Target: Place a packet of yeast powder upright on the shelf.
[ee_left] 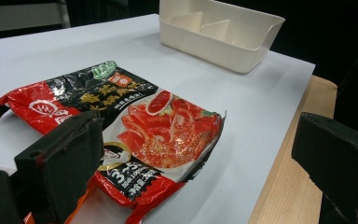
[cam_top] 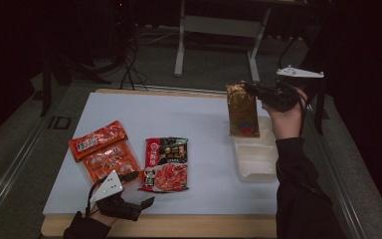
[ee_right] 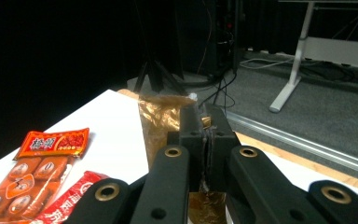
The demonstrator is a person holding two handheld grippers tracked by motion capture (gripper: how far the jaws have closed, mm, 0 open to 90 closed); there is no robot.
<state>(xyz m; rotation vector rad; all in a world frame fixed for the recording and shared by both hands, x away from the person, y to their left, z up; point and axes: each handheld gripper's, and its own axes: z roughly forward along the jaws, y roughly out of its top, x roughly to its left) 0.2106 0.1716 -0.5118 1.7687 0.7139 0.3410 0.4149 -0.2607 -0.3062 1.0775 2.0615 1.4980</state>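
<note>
My right gripper (cam_top: pixel 249 88) is shut on the top edge of a gold foil packet (cam_top: pixel 242 112), which hangs upright over the far end of a white divided tray (cam_top: pixel 256 164). In the right gripper view the jaws (ee_right: pixel 206 122) pinch the crinkled gold packet (ee_right: pixel 157 122). A red-and-black noodle packet (cam_top: pixel 165 164) lies flat at the table's middle. My left gripper (cam_top: pixel 144 187) is open near the front edge, just left of that packet. In the left gripper view the noodle packet (ee_left: pixel 135 126) lies between and beyond the wide-apart jaws (ee_left: pixel 200 163).
An orange snack packet (cam_top: pixel 104 149) lies to the left on the white table sheet (cam_top: pixel 179 114); it is also in the right gripper view (ee_right: pixel 37 172). The white tray (ee_left: pixel 219 32) stands at the right side. A wooden table edge (cam_top: pixel 179 225) runs along the front.
</note>
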